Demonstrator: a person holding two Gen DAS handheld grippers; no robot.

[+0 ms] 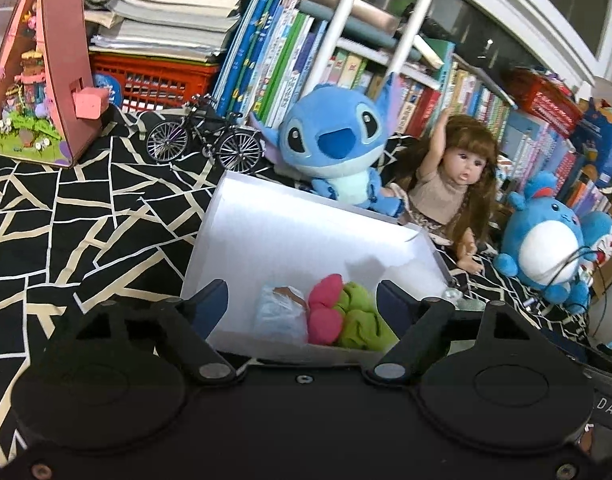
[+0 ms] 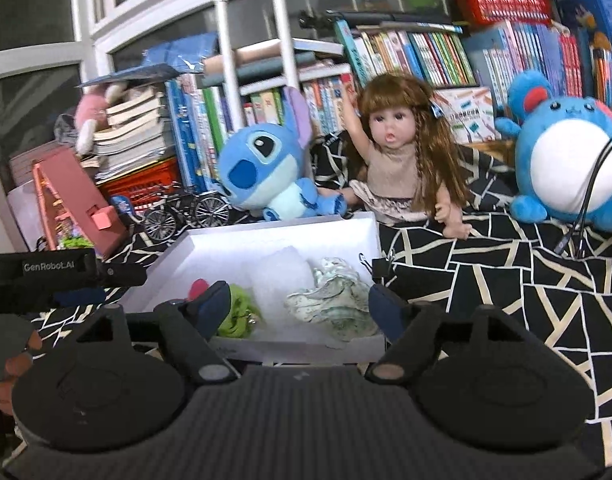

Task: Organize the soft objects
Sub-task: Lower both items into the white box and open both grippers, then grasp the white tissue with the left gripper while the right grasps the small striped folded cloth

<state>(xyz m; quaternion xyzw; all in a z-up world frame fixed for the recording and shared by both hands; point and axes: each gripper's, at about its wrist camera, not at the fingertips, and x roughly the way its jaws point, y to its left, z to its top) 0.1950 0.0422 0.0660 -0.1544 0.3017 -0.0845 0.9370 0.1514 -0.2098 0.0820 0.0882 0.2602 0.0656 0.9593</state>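
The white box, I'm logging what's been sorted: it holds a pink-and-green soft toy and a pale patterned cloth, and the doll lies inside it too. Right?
Not quite. The doll is not in the white box; it sits upright behind it on the black patterned cloth, as the right wrist view shows. The pink-and-green soft toy and pale patterned cloth are inside.

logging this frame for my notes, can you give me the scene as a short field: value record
surface: black cloth with cream lines
container: white box, open top
in box: pink and green soft item, clear plastic bag, pale printed cloth
behind box: blue plush, doll with one arm raised, round blue plush
left of box: toy bicycle, pink model house
left gripper: open, empty, at box
right gripper: open, empty, at box
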